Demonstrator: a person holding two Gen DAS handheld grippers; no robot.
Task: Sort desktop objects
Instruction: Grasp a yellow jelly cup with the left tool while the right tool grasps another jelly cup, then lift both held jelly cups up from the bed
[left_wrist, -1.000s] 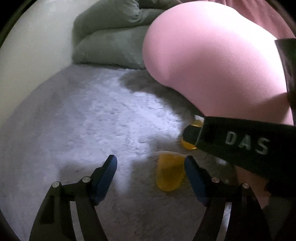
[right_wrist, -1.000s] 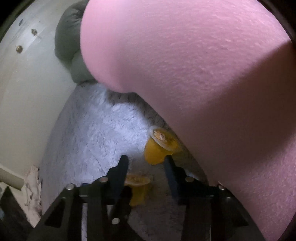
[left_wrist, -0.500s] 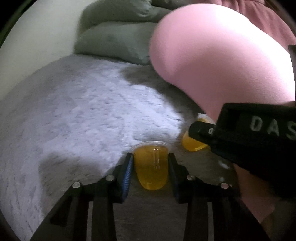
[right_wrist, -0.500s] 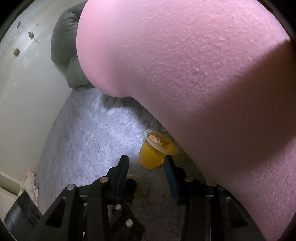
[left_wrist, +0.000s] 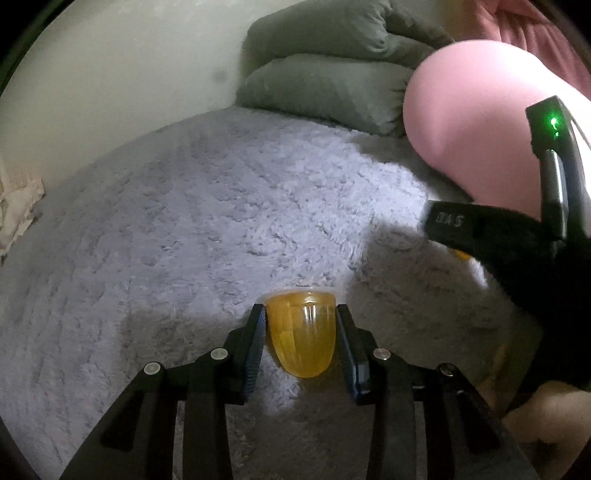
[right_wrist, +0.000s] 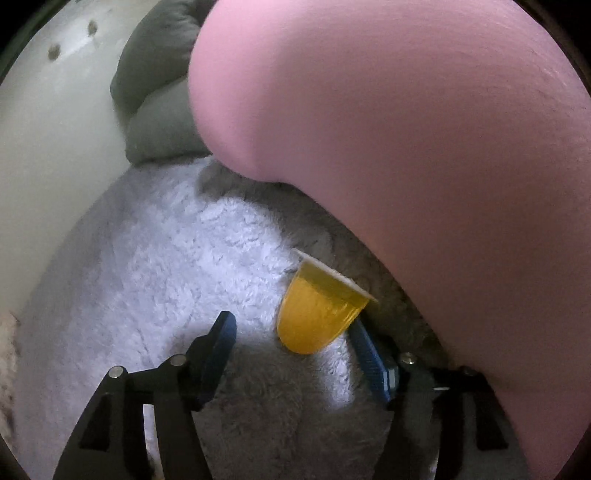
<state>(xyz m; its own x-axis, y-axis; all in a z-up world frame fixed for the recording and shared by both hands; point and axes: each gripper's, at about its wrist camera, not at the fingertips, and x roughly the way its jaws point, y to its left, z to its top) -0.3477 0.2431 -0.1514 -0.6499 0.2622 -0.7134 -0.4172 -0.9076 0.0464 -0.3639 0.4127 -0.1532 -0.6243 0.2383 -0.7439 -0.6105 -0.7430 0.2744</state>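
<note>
The left hand-held gripper (left_wrist: 300, 325), spread wide a second ago, now pinches a yellow jelly cup (left_wrist: 301, 332) between its pads, just above the fluffy grey blanket (left_wrist: 192, 229), so this cup is ready to carry. It points steeply down. The right hand-held gripper (right_wrist: 291, 332) now stands spread around a second jelly cup (right_wrist: 317, 314); only its right pad touches.

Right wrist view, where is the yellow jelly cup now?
Low, right of centre, the yellow jelly cup lies tilted on the fluffy rug inside the open right gripper, by its right-hand finger.
</note>
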